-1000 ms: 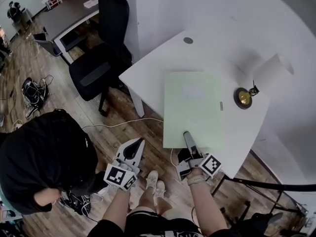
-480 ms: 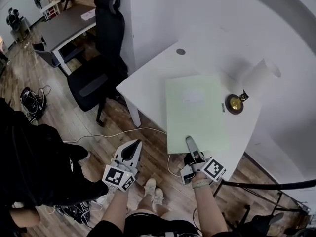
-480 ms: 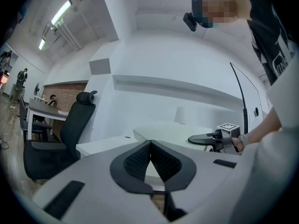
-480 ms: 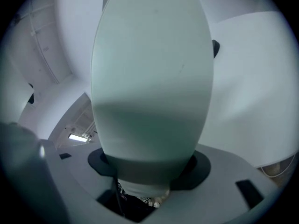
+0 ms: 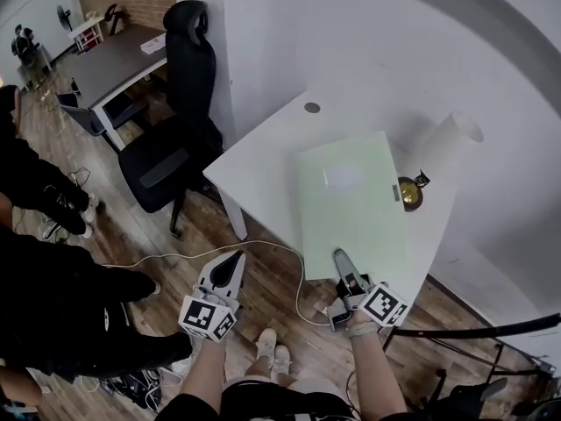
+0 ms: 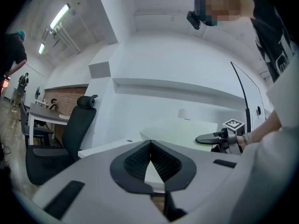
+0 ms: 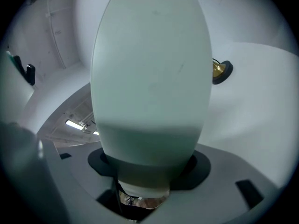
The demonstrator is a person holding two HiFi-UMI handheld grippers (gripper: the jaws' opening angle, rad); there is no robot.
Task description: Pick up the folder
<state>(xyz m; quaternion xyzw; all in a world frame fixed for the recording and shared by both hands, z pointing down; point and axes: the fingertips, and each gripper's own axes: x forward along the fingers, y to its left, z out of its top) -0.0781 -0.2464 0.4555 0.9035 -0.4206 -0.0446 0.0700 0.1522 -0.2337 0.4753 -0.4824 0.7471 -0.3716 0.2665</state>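
Two hand-held grippers are in view. The right hand-held gripper (image 5: 338, 260) grips the near edge of the pale green folder (image 5: 351, 202), one jaw above it and one below. The folder stretches away from it over the worktop's (image 5: 263, 160) near right part. The left hand-held gripper (image 5: 234, 259), its jaws pressed together on nothing, hangs off the worktop's near left corner, well apart from the folder.
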